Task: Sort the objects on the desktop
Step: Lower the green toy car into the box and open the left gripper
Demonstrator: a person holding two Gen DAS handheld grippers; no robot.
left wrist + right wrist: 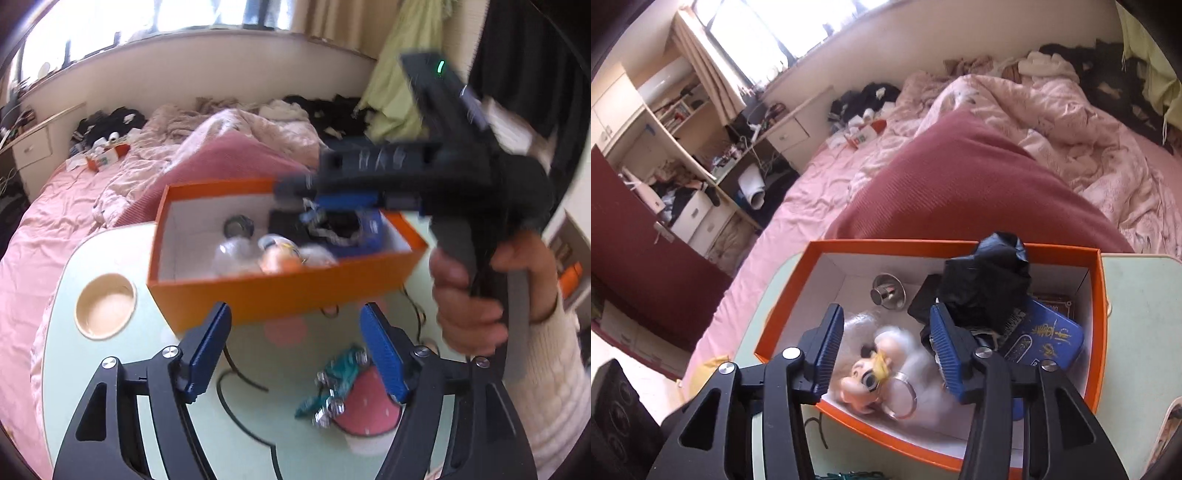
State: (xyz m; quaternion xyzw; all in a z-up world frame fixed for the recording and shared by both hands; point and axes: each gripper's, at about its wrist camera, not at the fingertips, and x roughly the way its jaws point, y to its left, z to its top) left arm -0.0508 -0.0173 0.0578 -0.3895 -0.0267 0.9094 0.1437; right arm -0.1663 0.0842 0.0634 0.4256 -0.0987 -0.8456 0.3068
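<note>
An orange box [280,295] stands on the pale green table [110,258]. Inside lie a doll keychain with white fur [875,369], a round metal piece [886,291], a blue tin [1049,336] and a crumpled black item [986,284]. My right gripper [886,325] hovers open over the box; the doll lies below the gap and the black item sits just past the right fingertip, not between the pads. In the left wrist view the right gripper [332,208] is blurred above the box, held by a hand [469,295]. My left gripper [295,314] is open and empty in front of the box, above a teal and silver packet [332,384].
A round cup recess [105,306] sits in the table's left side. A black cord [240,376] lies on the table near the left fingers. Behind the box are a dark red cushion [960,184] and a pink bed with rumpled bedding [1071,122]. Shelves and a desk stand at the far left [683,147].
</note>
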